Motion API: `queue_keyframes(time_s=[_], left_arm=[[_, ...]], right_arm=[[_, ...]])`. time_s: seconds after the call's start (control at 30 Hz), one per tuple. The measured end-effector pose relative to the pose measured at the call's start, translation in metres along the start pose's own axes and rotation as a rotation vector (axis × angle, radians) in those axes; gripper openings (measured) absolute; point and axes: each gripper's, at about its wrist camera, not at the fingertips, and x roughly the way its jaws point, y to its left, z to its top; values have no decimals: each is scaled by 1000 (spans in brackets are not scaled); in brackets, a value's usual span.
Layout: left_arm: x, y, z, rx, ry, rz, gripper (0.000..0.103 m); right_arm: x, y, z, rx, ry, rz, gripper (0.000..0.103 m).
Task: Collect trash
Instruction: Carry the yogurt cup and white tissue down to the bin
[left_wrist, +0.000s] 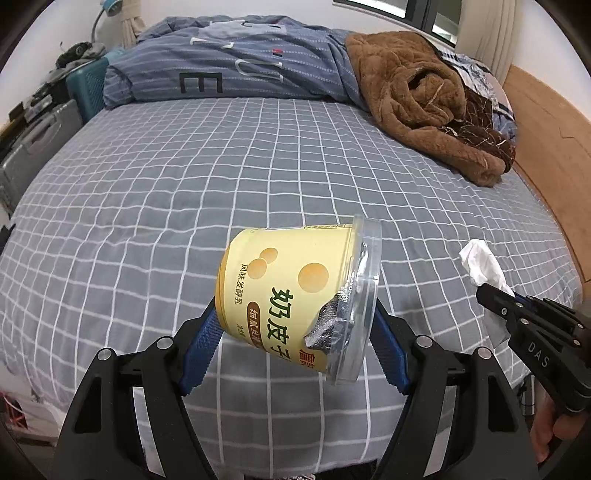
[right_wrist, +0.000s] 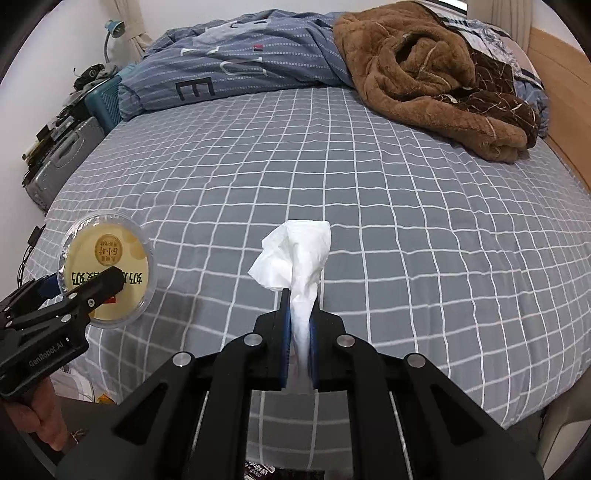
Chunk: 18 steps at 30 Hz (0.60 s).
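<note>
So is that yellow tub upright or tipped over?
Tipped: the yellow tub lies sideways between the left fingers, clear lid facing right.

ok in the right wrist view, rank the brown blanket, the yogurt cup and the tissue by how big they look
1. Brown blanket, largest by far, though it lies farthest away.
2. Yogurt cup and tissue: they look about alike here, and both are held close to the camera, so I won't rank them.
</note>
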Motion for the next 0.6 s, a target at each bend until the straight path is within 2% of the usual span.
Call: queue_keyframes(time_s=[0.6], left_arm=[[-51, 4, -58, -16, -2, 9, 72]], right_arm=[[-53, 17, -49, -13, -28, 30, 8]])
